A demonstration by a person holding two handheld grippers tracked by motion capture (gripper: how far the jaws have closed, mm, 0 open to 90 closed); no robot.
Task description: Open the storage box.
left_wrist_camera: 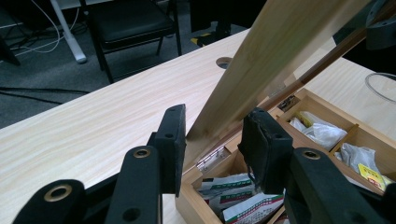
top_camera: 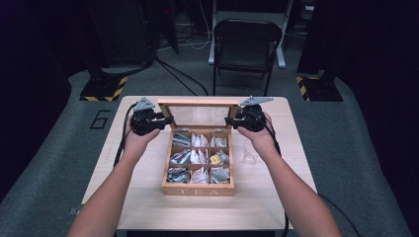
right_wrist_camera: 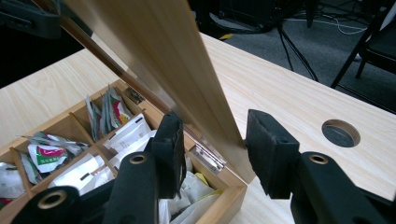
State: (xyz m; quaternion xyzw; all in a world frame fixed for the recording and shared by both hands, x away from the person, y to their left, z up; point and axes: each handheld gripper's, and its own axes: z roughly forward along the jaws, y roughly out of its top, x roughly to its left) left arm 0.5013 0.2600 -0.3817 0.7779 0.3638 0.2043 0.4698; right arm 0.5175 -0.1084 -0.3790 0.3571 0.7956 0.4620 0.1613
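A wooden tea box (top_camera: pixel 197 190) marked TEA stands in the middle of the table, its compartments full of tea bags (top_camera: pixel 200 157). Its glass-paned lid (top_camera: pixel 200 102) stands raised and tilted back on its hinges. My left gripper (top_camera: pixel 165 120) is at the lid's left edge and my right gripper (top_camera: pixel 231 121) at its right edge. In the left gripper view the lid's wooden side (left_wrist_camera: pixel 261 60) runs down between the pads of the left gripper (left_wrist_camera: pixel 212 135), which press on it. In the right gripper view the lid (right_wrist_camera: pixel 159 51) sits likewise between the pads of the right gripper (right_wrist_camera: pixel 210 140).
The light wooden table (top_camera: pixel 143 197) has a round cable hole (right_wrist_camera: pixel 341 133) behind the box. A clear round glass thing (top_camera: pixel 251 157) lies right of the box. A black folding chair (top_camera: pixel 244 44) stands beyond the table's far edge, with stands and cables on the floor.
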